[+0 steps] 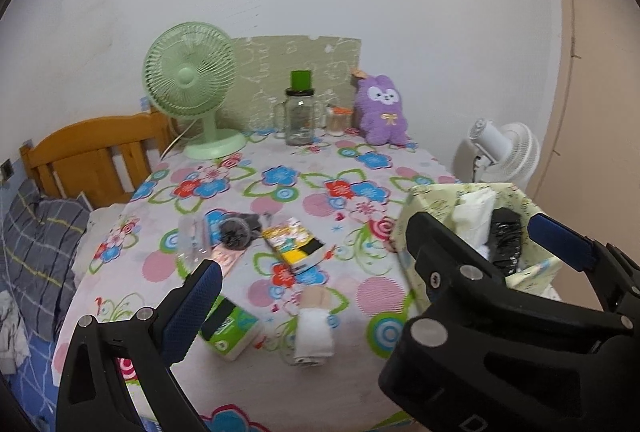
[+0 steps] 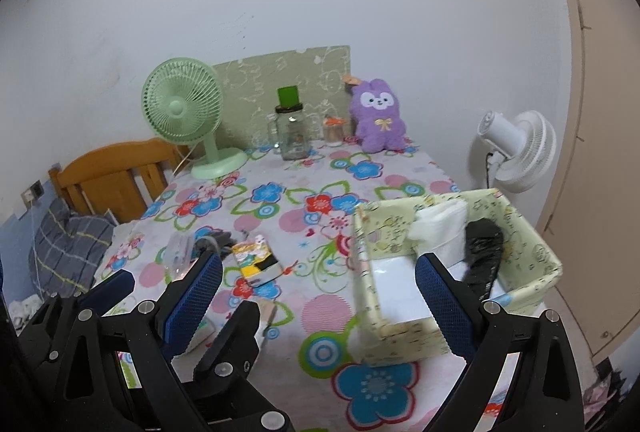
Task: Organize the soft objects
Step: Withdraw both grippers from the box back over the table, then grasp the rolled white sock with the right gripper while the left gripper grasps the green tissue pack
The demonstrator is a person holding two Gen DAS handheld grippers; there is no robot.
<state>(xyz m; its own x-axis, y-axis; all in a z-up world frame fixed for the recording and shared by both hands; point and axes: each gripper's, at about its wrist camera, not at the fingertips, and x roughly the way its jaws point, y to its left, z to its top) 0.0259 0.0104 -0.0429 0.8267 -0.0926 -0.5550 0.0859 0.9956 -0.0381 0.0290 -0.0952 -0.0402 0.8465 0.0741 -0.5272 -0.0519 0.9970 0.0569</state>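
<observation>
Left wrist view gives me the table (image 1: 360, 160) under a floral cloth, pushed against a white wall w/ a green patterned board (image 1: 296, 72) propped at the back. Along that back edge I see a green desk fan (image 1: 190, 88), a clear jar w/ a green lid (image 1: 300, 112), a small glass (image 1: 336, 120) and a purple plush (image 1: 382, 110) standing upright against the board. Off the table's left side: a wooden headboard (image 1: 96, 156) and a plaid pillow (image 1: 40, 244); off the right, a white fan (image 1: 504, 152) near a beige door (image 1: 592, 72). Mid-table clutter: a dark round item (image 1: 235, 232), a yellow packet (image 1: 294, 242), a green tissue pack (image 1: 230, 328) and a rolled white cloth (image 1: 314, 332), all lying loose, none held. Right wrist view shows the fabric box (image 2: 392, 332) on the table's near right part, w/ white tissues (image 2: 440, 224) and a black bundle (image 2: 482, 256) inside. Left gripper (image 1: 372, 264) has fingers spread wide, nothing between them, hovering over the table. Right gripper (image 2: 320, 284) is likewise spread and empty, one finger over the box's open top, the other above the cloth beside it.
</observation>
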